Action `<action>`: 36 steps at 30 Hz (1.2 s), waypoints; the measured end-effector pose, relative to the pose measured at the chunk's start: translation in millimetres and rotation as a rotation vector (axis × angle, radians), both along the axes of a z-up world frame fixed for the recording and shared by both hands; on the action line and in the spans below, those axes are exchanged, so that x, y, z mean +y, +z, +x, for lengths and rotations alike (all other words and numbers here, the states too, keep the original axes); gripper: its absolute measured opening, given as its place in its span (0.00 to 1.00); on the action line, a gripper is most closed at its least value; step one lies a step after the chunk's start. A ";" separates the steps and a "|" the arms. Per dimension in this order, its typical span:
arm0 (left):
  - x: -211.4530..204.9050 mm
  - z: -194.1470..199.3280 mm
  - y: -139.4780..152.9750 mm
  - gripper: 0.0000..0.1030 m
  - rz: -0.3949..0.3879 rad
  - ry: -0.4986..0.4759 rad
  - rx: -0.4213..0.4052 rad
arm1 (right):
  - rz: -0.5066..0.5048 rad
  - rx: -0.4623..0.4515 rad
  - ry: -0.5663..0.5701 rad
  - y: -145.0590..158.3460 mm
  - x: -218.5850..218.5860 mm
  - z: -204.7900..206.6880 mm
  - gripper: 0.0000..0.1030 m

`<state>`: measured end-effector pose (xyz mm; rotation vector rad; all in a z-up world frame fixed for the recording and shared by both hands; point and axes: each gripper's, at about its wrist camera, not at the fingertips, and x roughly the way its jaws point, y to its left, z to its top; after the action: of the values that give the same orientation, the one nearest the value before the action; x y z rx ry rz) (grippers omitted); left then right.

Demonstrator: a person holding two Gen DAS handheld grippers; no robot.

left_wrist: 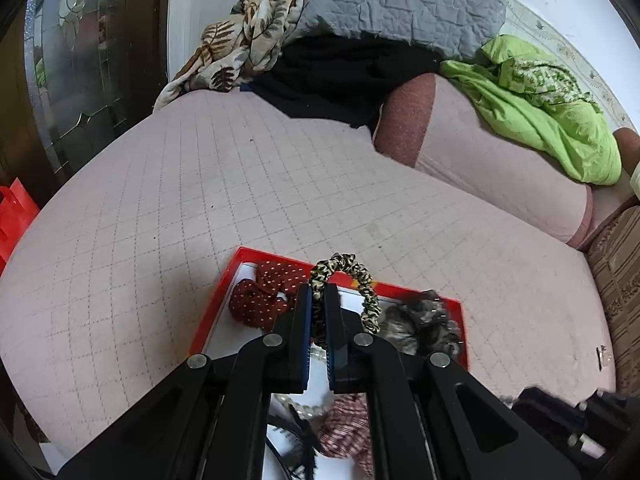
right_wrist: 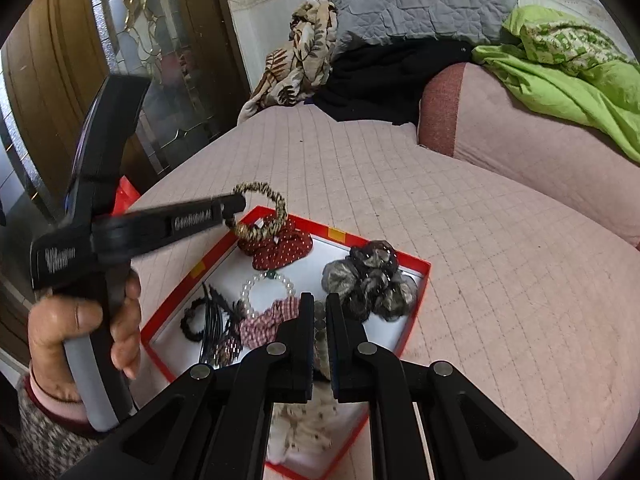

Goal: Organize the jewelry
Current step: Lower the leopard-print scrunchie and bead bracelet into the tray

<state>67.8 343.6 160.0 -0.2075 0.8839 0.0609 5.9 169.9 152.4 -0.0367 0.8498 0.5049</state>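
Note:
My left gripper (left_wrist: 319, 292) is shut on a leopard-print scrunchie (left_wrist: 362, 280) and holds it above a red-rimmed box (left_wrist: 216, 300). The right wrist view shows that gripper (right_wrist: 234, 204) holding the scrunchie (right_wrist: 266, 210) over the box's far left corner (right_wrist: 256, 212). The box holds a red dotted scrunchie (right_wrist: 282, 252), a grey furry scrunchie (right_wrist: 372, 284), a pearl bracelet (right_wrist: 256, 290), a pink checked scrunchie (right_wrist: 268, 322) and black hair ties (right_wrist: 208, 324). My right gripper (right_wrist: 319, 304) is nearly shut with a narrow gap, empty, above the box's middle.
The box lies on a pink quilted bed cover (right_wrist: 480, 240). A pink pillow (right_wrist: 500, 128), green cloth (right_wrist: 568, 68), a grey quilt (right_wrist: 412, 0) and a leaf-print blanket (right_wrist: 304, 56) lie at the back. A wooden glass door (right_wrist: 132, 60) stands at the left.

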 end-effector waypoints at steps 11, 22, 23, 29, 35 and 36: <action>44.0 2.7 -27.8 0.05 0.022 0.052 0.055 | 0.027 0.054 0.014 -21.4 39.7 59.5 0.06; 54.1 3.2 -46.0 0.05 0.026 0.056 0.092 | 0.015 0.109 -0.001 -49.2 56.7 80.8 0.06; 54.2 3.3 -47.7 0.05 0.028 0.056 0.095 | 0.012 0.118 -0.004 -53.2 57.2 82.4 0.06; 52.9 5.0 -57.9 0.05 0.040 0.047 0.123 | -0.008 0.138 -0.014 -66.8 57.9 86.4 0.06; 51.2 8.6 -68.6 0.05 0.051 0.043 0.161 | -0.014 0.155 -0.033 -74.6 51.6 90.0 0.06; 51.3 8.9 -70.5 0.05 0.051 0.044 0.168 | -0.015 0.158 -0.035 -75.5 50.9 90.2 0.07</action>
<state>76.7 394.8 89.5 -0.1758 1.0436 0.1429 96.0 220.8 76.8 0.0049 1.0072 0.4731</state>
